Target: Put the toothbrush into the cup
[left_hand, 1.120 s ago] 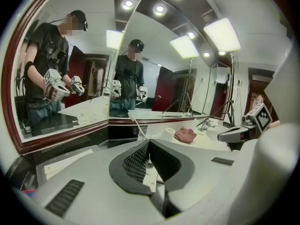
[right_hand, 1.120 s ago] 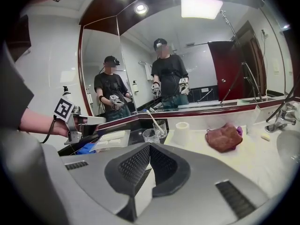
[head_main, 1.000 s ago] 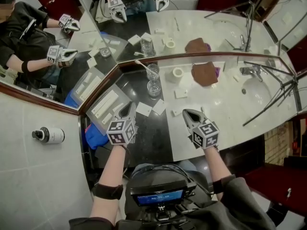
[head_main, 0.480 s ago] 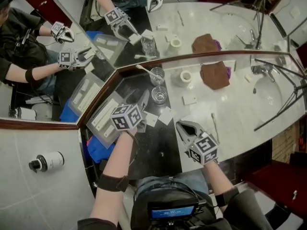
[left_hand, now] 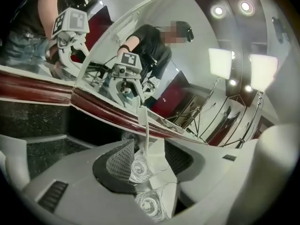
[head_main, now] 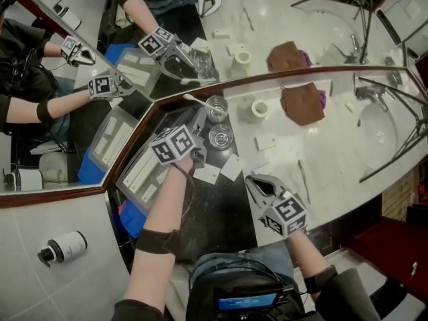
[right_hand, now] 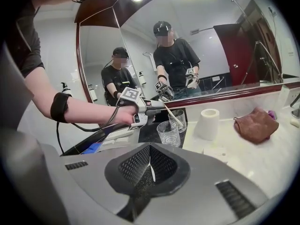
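Toothbrush [head_main: 197,101] leans in far cup [head_main: 216,109], near cup [head_main: 221,138] empty; left claw [head_main: 200,120] just opened, empty; right claw [head_main: 251,180] clenched.

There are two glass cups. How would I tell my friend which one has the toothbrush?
Look at the big mirror behind the counter, where black stone meets white. Two clear glass cups stand there, one behind the other. Yours is the back cup, closest to the mirror: a white toothbrush leans out of it, and the front cup is empty.

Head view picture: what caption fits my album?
Left tongs, just opening, with the toothbrush between them, leaning in the far cup; right tongs shut.
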The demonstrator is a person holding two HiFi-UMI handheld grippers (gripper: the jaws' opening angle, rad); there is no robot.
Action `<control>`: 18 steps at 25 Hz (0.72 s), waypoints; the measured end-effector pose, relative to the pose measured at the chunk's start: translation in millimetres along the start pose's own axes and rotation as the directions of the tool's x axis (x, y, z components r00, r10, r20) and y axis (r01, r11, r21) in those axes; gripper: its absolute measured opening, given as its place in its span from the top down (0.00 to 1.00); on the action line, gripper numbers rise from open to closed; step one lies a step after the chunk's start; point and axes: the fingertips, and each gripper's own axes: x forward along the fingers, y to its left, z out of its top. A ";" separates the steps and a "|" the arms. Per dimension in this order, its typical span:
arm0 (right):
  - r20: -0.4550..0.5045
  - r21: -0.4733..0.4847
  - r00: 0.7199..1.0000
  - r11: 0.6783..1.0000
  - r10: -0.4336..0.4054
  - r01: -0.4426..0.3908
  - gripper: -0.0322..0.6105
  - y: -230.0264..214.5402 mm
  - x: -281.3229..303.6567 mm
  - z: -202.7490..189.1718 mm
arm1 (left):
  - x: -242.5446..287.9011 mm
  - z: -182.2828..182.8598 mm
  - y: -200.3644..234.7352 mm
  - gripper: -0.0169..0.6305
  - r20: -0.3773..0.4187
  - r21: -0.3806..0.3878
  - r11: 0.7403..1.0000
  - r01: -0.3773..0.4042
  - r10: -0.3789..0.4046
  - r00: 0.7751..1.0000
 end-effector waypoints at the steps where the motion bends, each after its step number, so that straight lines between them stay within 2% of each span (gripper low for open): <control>1: 0.001 0.007 1.000 1.000 -0.001 0.001 0.93 -1.5 1.0 -1.2 | 5.0 0.8 0.6 0.65 -0.002 -0.008 1.000 0.002 -0.002 1.000; 10: -0.014 0.042 1.000 0.999 -0.027 0.028 0.92 -19.1 0.7 -11.9 | 32.5 8.6 4.0 0.67 0.015 -0.054 0.999 -0.004 0.005 1.000; 11: -0.016 0.045 0.999 0.999 -0.031 0.032 0.93 -21.3 0.3 -12.0 | 33.2 10.2 5.1 0.73 0.024 -0.052 0.999 -0.013 0.015 1.000; 12: -0.017 0.048 0.999 0.998 -0.033 0.034 0.92 -23.2 0.1 -12.2 | 33.6 12.1 5.7 0.82 0.034 -0.047 0.999 -0.022 0.024 0.999; 14: -0.016 0.054 0.999 0.998 -0.034 0.034 0.92 -25.7 0.1 -12.1 | 34.6 15.2 3.3 0.93 0.049 -0.030 0.999 -0.021 0.023 0.999; 18: -0.018 0.066 0.999 0.997 -0.027 0.028 0.93 -28.5 -0.1 -10.5 | 34.6 16.2 5.1 0.95 0.054 -0.029 0.999 -0.033 0.035 0.998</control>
